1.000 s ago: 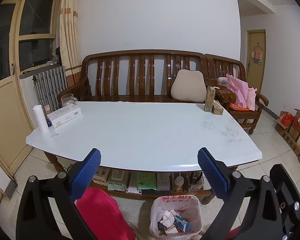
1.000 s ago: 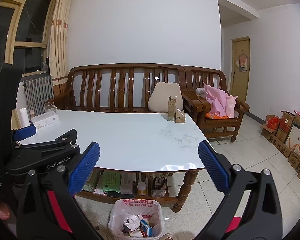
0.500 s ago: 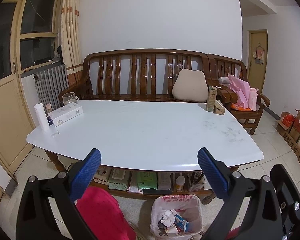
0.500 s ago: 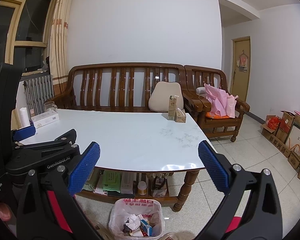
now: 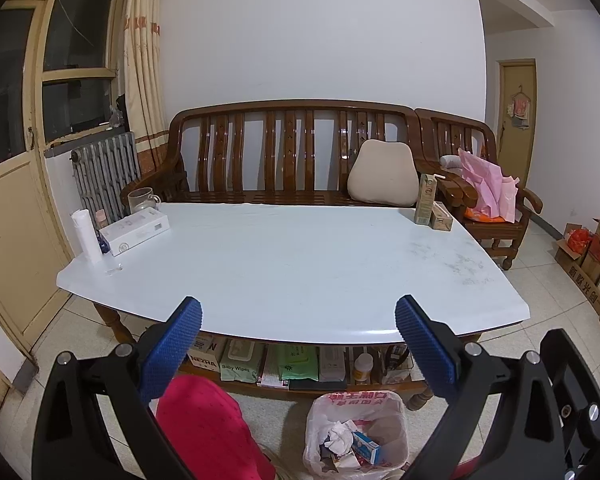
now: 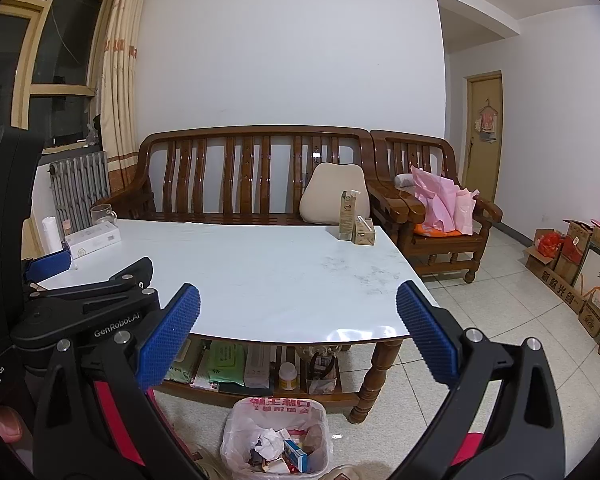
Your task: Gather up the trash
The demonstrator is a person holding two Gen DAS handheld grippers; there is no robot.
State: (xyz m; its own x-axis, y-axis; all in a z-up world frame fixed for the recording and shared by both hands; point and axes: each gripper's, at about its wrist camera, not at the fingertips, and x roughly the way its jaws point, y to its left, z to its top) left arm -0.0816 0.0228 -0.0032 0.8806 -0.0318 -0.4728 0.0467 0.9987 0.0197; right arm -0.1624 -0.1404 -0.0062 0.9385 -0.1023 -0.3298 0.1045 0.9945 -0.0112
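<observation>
White walls and pale floor tiles fill both views, with a long wooden bench (image 5: 292, 152) across the middle of the frame and an armchair (image 6: 432, 208) to its right. Open tiled floor (image 6: 500, 320) stretches along the right side of the right wrist view, up to a row of cardboard boxes (image 6: 572, 272) at the right edge. Below the bench lies the white desk (image 5: 284, 264); its curved near edge runs just above the tools and most of its top is bare. A white box (image 5: 134, 231) and a paper roll (image 5: 86, 236) stand at the desk's left end, two small cartons (image 5: 430, 208) at its far right corner. At the bottom centre, on the floor before the desk, sits the trash bin (image 6: 276, 436), lined with a white bag and holding crumpled paper and a blue packet. The left tool (image 5: 298, 344) has its blue pads spread wide, holding nothing. The right tool (image 6: 298, 340) is likewise wide apart and empty.
</observation>
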